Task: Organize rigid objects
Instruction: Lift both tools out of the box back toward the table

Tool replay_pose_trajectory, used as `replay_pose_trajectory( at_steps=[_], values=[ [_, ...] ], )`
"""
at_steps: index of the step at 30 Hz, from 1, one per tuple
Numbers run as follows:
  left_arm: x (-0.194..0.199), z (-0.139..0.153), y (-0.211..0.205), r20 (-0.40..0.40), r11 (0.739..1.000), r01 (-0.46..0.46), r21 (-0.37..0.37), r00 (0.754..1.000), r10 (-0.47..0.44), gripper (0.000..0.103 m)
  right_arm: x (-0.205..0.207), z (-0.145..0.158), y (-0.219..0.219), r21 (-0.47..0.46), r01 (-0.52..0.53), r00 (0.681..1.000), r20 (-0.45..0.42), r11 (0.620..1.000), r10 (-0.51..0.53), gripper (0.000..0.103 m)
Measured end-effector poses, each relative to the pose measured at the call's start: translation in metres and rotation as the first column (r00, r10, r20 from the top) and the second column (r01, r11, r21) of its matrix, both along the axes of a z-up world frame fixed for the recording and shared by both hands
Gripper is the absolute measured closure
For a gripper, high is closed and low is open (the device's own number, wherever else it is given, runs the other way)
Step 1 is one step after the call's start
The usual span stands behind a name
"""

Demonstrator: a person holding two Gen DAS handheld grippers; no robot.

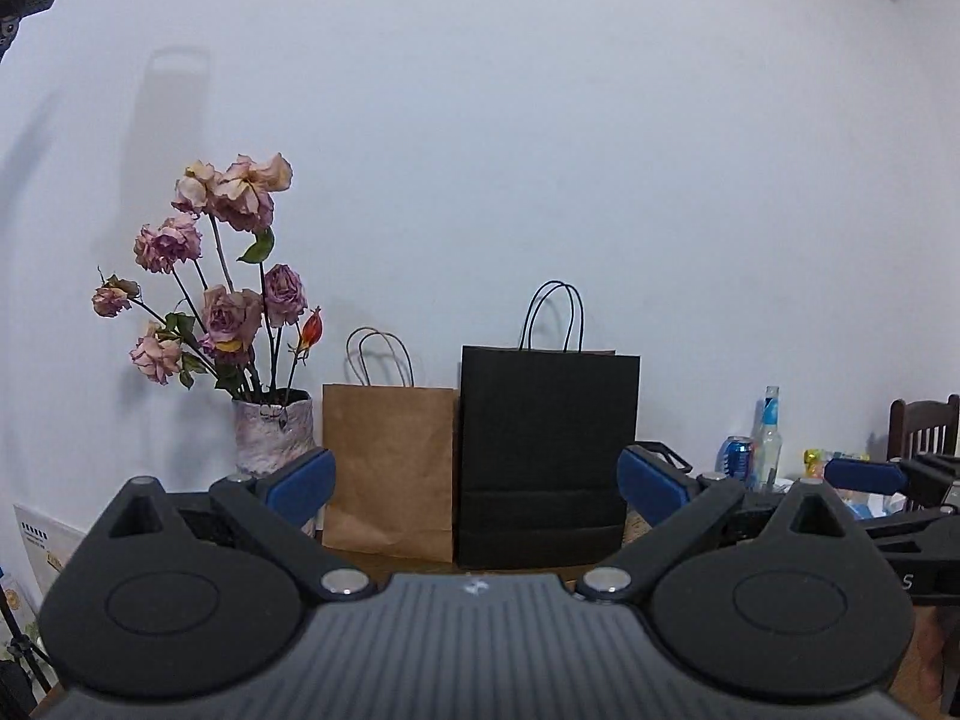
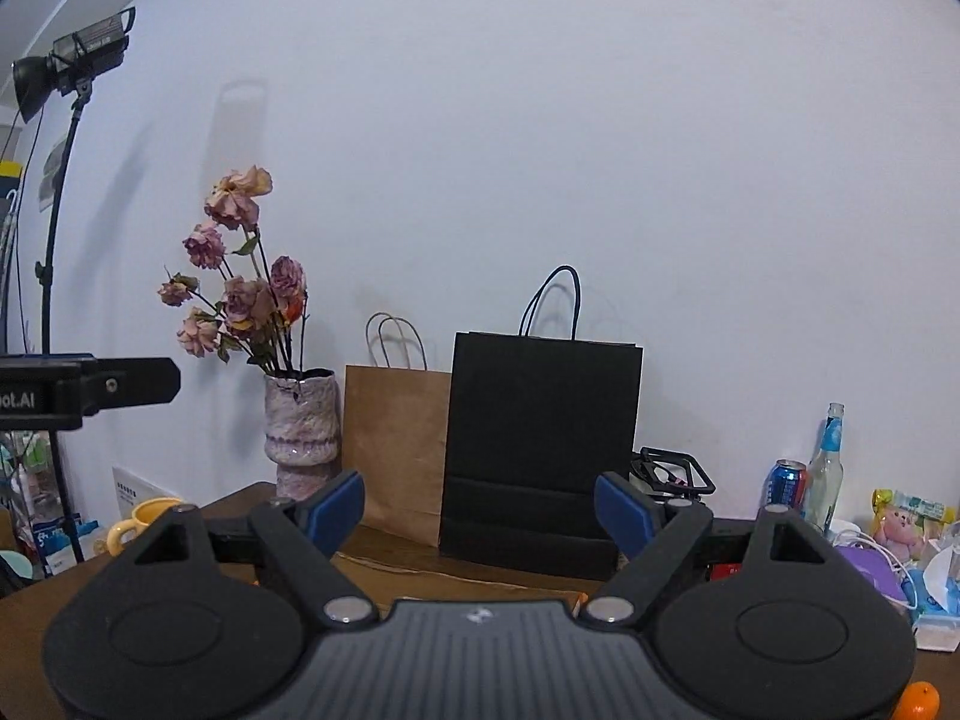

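Both grippers were held about level, pointing at the wall. The left gripper (image 1: 477, 474) stood spread wide and empty, its blue pads framing the brown paper bag (image 1: 389, 468) and black paper bag (image 1: 549, 456) at frame centre. The right gripper (image 2: 480, 507) was likewise released, nothing between its pads. A blue can (image 2: 785, 483) and glass bottle (image 2: 827, 471) stood at lower right on the table (image 2: 420, 576).

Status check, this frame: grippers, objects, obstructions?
Left gripper open, empty. Right gripper open, empty. Black bag and brown bag upright at wall. Nothing blocking.
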State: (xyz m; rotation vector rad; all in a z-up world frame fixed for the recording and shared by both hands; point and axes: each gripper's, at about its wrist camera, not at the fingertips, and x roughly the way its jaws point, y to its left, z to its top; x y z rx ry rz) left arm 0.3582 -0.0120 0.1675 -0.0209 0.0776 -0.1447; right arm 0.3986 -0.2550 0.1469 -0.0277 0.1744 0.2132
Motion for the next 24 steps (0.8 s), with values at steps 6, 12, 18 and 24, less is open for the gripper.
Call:
replay_pose_trajectory(
  at_steps=[6,12,18,24],
  values=[
    [-0.040,-0.022,0.015,0.033,1.000,-0.016,-0.018,0.999,0.016,0.000,-0.052,-0.010,-0.006,0.033,-0.001,0.995,0.095,0.999,-0.002,0.015],
    [-0.103,-0.063,0.032,0.050,0.996,-0.071,0.046,0.996,0.069,0.000,-0.126,-0.043,-0.009,0.011,0.002,0.993,0.119,1.000,-0.003,0.015],
    [-0.173,-0.107,0.072,-0.079,0.992,-0.119,-0.041,0.990,0.116,0.000,-0.204,-0.078,-0.008,0.018,-0.009,0.997,0.074,1.000,0.007,0.015],
    [-0.255,-0.136,0.089,-0.116,0.988,-0.155,-0.002,0.981,0.153,0.000,-0.272,-0.105,-0.004,0.044,-0.020,0.997,-0.069,0.999,0.023,0.015]
  ],
)
